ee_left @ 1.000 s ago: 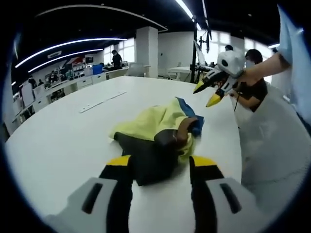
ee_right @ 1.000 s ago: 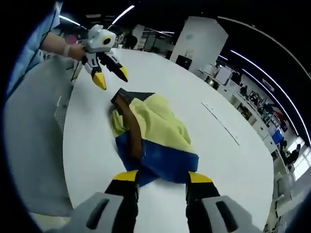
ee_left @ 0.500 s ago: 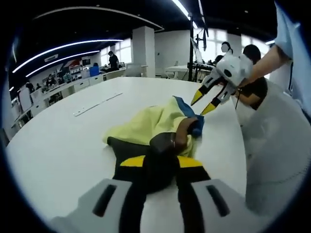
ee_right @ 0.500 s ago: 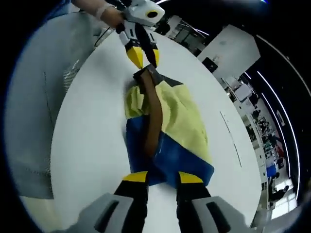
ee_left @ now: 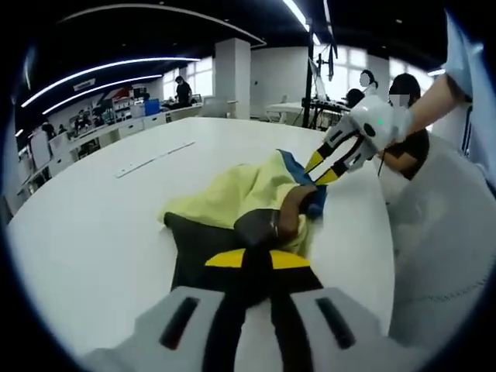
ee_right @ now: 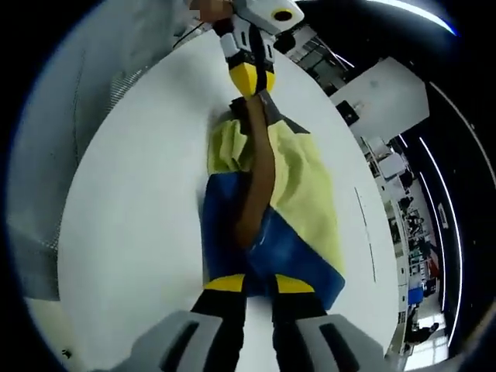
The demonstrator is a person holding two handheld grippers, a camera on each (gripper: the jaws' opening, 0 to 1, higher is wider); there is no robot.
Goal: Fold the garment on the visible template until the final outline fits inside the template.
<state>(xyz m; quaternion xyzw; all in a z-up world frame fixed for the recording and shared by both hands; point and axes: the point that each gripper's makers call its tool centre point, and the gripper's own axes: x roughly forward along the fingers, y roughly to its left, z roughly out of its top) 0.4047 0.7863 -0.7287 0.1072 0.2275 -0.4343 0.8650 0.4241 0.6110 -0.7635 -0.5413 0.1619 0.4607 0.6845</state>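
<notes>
A crumpled garment (ee_left: pixel 232 194) of yellow, blue, black and brown cloth lies on the white table (ee_left: pixel 93 225). My left gripper (ee_left: pixel 256 260) is shut on its black end, the cloth bunched between the yellow tips. Across the garment, my right gripper (ee_left: pixel 324 170), held by a hand, pinches the blue end. In the right gripper view the garment (ee_right: pixel 310 186) stretches lengthwise, a brown band running along it. My right gripper (ee_right: pixel 260 284) is shut on the blue edge there. At the far end the left gripper (ee_right: pixel 249 79) grips the dark end.
A thin strip (ee_left: pixel 155 159) lies on the table beyond the garment. The table's curved edge runs close beside the garment, with grey floor (ee_left: pixel 442 232) past it. A seated person (ee_left: pixel 404 124) is behind the right gripper. Desks and people stand in the background.
Both grippers went from open to shut. The left closed on the black end; the right came down from above the table and closed on the blue end.
</notes>
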